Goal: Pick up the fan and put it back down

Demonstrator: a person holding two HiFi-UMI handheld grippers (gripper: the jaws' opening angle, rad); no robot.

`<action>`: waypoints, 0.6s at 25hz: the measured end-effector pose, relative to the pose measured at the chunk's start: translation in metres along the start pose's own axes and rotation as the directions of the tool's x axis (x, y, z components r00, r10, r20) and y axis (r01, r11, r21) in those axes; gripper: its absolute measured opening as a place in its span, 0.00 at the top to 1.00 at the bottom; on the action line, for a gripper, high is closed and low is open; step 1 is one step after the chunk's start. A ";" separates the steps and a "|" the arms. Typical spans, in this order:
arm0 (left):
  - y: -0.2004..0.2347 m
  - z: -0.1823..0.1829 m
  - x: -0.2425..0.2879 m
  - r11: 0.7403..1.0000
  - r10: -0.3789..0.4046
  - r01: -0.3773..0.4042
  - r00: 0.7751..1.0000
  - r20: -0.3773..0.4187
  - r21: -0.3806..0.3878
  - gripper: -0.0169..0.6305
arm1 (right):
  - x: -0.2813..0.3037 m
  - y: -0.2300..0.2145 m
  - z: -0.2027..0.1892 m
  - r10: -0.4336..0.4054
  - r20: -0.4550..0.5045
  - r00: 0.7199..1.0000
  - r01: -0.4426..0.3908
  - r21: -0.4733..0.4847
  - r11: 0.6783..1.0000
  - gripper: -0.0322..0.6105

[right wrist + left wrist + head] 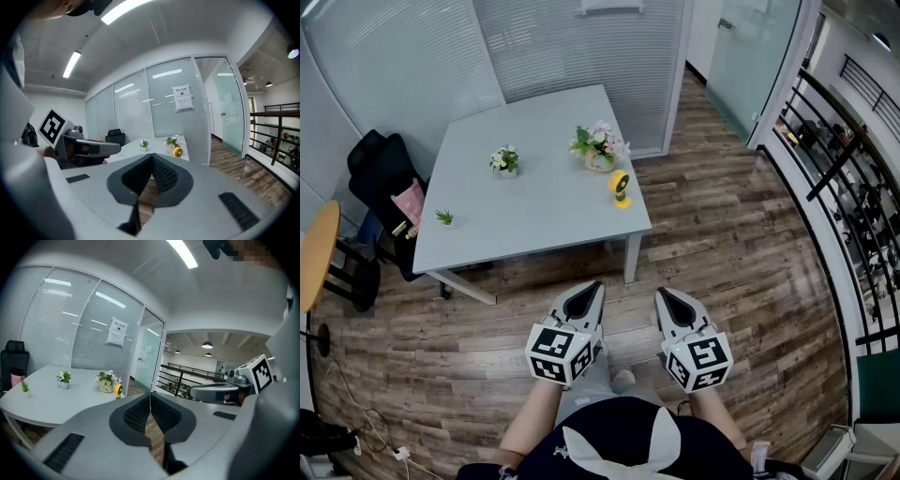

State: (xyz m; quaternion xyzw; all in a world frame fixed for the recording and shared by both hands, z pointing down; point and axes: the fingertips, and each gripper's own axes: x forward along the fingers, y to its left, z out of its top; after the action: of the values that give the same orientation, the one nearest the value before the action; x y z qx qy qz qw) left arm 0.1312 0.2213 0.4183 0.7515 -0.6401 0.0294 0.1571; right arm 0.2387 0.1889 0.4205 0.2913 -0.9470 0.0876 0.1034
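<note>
The fan (620, 186) is standing upright on the desk (534, 202), long axis vertical, just beside the flower pot (600, 150) on the side facing the person. The left gripper (590, 287) and right gripper (667, 296) are hovering well short of the flower pot, fingers (164, 176) pressed together on nothing. The fan is sitting ahead, between their lines, and neither gripper looks clearly nearer.

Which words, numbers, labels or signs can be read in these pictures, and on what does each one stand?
No text can be read here.
Paper notice on the glass wall: printed lines, too small to read.
Flower pot on the table: a dark mark, too blurred to read.
Yellow fan: no print visible.
Marker cubes: black and white square patterns only, no letters.
</note>
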 end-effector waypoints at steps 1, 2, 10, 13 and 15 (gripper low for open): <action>0.003 0.001 0.003 1.000 -0.002 0.002 1.000 -0.002 0.000 0.94 | 0.005 0.000 0.001 0.002 -0.001 1.000 -0.002 0.000 1.000 0.95; 0.007 0.002 0.006 1.000 -0.003 0.003 1.000 -0.004 0.000 0.94 | 0.009 -0.001 0.002 0.003 -0.001 1.000 -0.003 0.001 1.000 0.95; 0.034 0.008 0.038 1.000 -0.014 0.014 1.000 -0.020 -0.012 0.94 | 0.047 -0.015 0.008 0.011 -0.010 1.000 -0.010 0.005 1.000 0.94; 0.049 0.016 0.056 1.000 -0.019 0.018 1.000 -0.025 -0.015 0.94 | 0.067 -0.024 0.012 0.012 -0.020 1.000 -0.012 0.010 1.000 0.94; 0.059 0.021 0.068 1.000 -0.024 0.024 0.999 -0.026 -0.015 0.94 | 0.081 -0.030 0.014 0.013 -0.027 1.000 -0.013 0.013 1.000 0.94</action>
State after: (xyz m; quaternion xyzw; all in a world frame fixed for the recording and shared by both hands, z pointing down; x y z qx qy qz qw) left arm 0.0833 0.1432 0.4271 0.7575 -0.6291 0.0329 0.1712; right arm 0.1882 0.1178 0.4299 0.2846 -0.9468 0.0984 0.1136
